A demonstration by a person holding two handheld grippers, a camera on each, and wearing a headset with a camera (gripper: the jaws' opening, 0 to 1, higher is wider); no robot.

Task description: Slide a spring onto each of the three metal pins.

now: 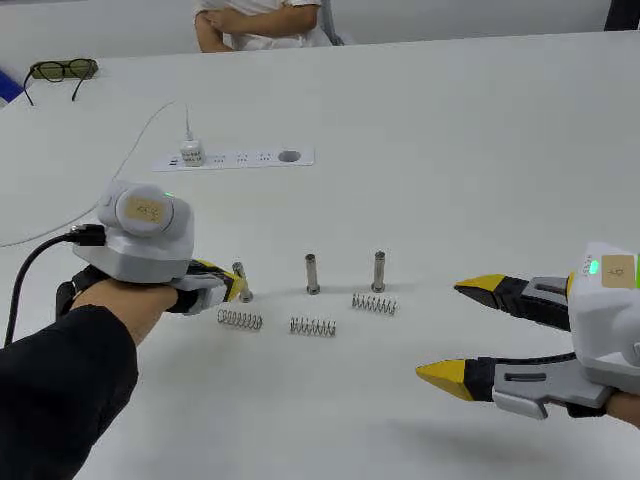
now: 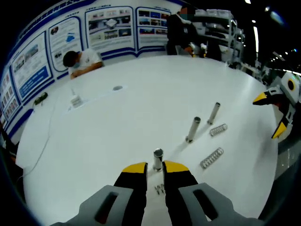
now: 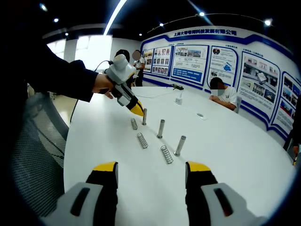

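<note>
Pins [image 1: 312, 274] stand three in a row at the middle of the white table [image 1: 450, 150] in the head view, springs [image 1: 313, 327] lying just beside them, every edge well apart. Left gripper view: left tongs [image 2: 155, 167] narrowed about the end pin [image 2: 158, 159]; whether they pinch it cannot be told. Right gripper view: right tongs [image 3: 151, 167] gape wide and empty, open table before the row.
</note>
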